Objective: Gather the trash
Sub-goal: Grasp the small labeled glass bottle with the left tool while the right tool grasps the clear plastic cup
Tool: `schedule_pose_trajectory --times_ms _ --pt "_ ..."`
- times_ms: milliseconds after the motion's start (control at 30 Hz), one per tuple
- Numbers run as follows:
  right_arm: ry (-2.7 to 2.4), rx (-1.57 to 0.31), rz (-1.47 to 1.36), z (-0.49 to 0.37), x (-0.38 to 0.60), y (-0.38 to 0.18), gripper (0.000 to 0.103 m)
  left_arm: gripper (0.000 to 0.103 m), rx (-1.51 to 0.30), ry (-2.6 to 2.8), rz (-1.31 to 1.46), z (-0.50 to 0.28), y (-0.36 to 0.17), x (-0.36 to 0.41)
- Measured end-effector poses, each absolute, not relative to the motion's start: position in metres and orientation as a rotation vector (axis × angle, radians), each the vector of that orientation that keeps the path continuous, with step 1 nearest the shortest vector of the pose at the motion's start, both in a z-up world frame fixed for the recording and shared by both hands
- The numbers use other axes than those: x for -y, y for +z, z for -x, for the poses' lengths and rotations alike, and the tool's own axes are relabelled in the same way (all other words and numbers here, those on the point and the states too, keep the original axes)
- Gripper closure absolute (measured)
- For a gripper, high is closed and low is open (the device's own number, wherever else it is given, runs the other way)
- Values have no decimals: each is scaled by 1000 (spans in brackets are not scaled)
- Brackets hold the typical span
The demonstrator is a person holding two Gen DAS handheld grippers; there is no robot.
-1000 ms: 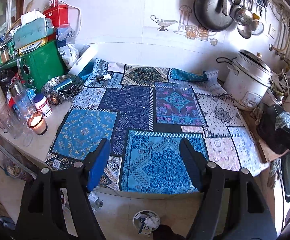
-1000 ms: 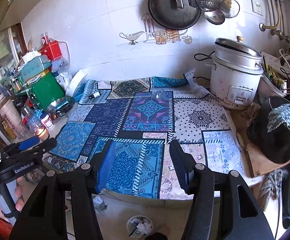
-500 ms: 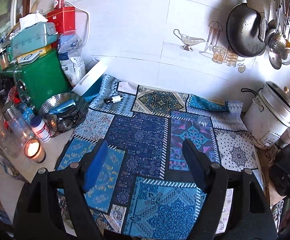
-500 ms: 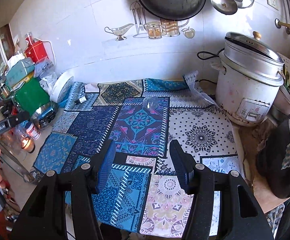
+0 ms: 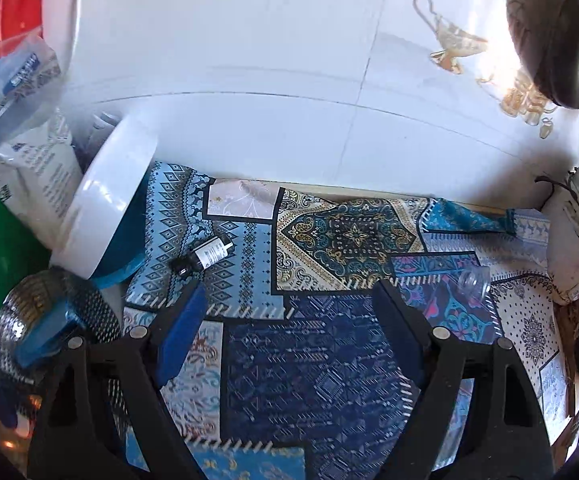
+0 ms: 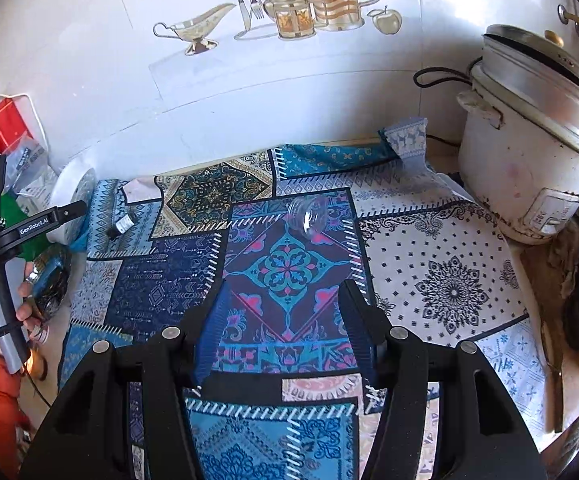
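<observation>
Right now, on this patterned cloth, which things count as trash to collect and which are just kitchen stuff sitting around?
Likely trash:
- small dark bottle lying on its side
- clear plastic cup tipped over

Just lying about:
- rice cooker
- white round lid leaning at the left
- metal colander
- patterned cloth

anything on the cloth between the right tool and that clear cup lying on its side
Nothing: in the right wrist view only bare patterned cloth lies between the right tool and the clear cup.

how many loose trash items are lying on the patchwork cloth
2: a small dark bottle with a white label near the cloth's back-left corner, and a clear plastic cup on its side mid-cloth. Others may be hidden.
</observation>
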State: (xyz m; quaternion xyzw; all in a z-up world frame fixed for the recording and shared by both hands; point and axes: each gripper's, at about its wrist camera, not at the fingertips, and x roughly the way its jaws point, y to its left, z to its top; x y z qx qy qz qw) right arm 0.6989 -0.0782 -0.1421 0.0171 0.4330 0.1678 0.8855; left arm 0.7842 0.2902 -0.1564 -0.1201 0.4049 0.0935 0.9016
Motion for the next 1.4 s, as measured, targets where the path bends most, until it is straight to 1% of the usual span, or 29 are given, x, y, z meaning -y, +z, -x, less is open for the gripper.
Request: schedule_pose_trajectory --times_ms 133,333,433,567,633,700,767,800,900,933,1167,1200,1400 --pt "316 -932 -60 -719 64 -157 51 20 -904 210 229 -830 -193 -322" --pt "254 -983 -38 -748 56 -182 51 26 -999 269 214 -881 -243 -353" --pt "238 -997 -47 -765 55 -190 51 29 -1045 286 224 -896 -262 -363" --pt "235 -999 -52 -790 53 -199 51 29 -1074 329 172 -901 -276 -365" --pt "241 -1004 -63 -803 51 -205 51 30 -1101 309 216 -902 -283 -369" --pt "240 -1010 -79 -816 50 -211 51 37 -1132 284 267 -900 -293 -373" --pt "225 -1018 -89 -829 49 -219 51 45 -1124 278 245 -896 -295 -369" --pt "222 -1022 -91 -835 48 -223 51 45 -1124 271 229 -895 -297 -366" --pt "207 -1049 -94 -851 43 -237 51 63 -1114 247 190 -891 -301 -351" --pt "201 -1058 -89 -856 40 -242 51 74 -1112 235 188 -892 -301 -347" --pt "176 -1064 -111 -866 32 -256 52 76 -1115 222 152 -892 -306 -320" --pt "177 -1059 -119 -865 33 -255 57 76 -1114 214 156 -891 -305 -315" --pt "220 -1024 -108 -845 34 -237 58 76 -1065 165 126 -873 -286 -271"
